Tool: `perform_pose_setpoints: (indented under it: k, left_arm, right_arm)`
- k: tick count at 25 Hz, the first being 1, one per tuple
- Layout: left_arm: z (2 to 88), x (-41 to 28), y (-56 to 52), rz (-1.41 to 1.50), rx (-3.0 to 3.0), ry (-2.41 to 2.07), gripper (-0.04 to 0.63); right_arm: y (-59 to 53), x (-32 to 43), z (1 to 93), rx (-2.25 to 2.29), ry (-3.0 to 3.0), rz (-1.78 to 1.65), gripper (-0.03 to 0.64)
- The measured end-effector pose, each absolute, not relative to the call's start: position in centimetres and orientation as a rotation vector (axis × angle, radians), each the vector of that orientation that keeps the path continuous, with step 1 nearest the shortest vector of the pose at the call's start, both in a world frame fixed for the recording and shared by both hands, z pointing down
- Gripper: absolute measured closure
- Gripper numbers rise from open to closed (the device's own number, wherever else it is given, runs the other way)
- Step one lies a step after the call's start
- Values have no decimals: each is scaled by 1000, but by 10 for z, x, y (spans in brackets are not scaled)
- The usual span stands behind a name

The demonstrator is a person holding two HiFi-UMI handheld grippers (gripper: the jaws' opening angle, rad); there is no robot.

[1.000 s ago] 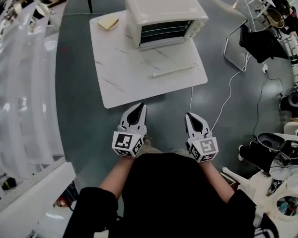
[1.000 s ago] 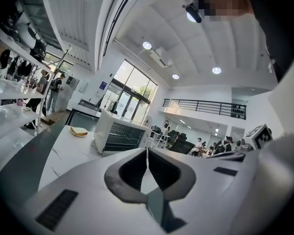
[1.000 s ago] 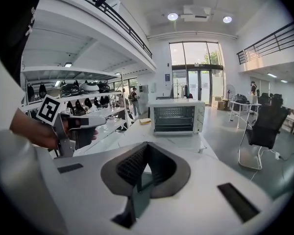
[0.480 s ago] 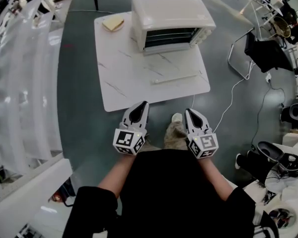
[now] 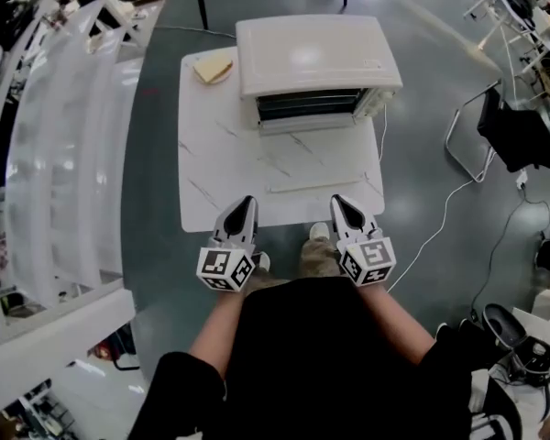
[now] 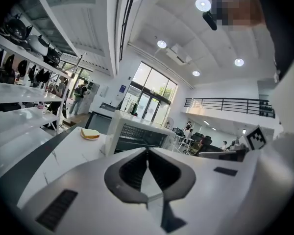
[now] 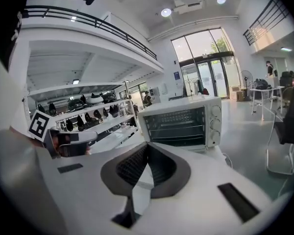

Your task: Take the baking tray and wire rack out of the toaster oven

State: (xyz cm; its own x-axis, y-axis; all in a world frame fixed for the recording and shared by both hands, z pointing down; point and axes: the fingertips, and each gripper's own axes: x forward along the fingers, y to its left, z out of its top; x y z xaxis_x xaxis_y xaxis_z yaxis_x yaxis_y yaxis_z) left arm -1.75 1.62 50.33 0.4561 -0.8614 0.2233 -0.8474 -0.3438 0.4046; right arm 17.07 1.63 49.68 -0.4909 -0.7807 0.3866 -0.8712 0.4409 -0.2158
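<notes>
The toaster oven (image 5: 316, 58) is faced by both grippers, and no part of it is held. The fingers of the left gripper (image 5: 243, 205) are pressed together with nothing between them, and those of the right gripper (image 5: 342, 202) are likewise closed and empty. Both tips are held over the near edge of the white marbled table (image 5: 222, 168), side by side and apart from each other. Further out, a white bar (image 5: 312, 184) is laid across the table in front of the oven. The oven is set at the far end, well apart from the grippers. Wire shelves (image 7: 179, 131) are seen inside it, and the baking tray cannot be told apart from them. A slice of bread (image 5: 214, 66) is placed at the far left corner, just beside the oven.
</notes>
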Motion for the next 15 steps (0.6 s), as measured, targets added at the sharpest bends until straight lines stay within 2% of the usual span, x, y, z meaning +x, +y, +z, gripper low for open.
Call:
perform_pose_setpoints:
  k: [8, 15]
  left_arm:
    - [527, 30, -29, -36, 2125, -1498, 568]
    - [579, 54, -87, -127, 1938, -1504, 568]
  right_arm:
    - [-78, 216, 517, 1434, -2476, 684, 592]
    - [-134, 214, 555, 1379, -2524, 749, 592]
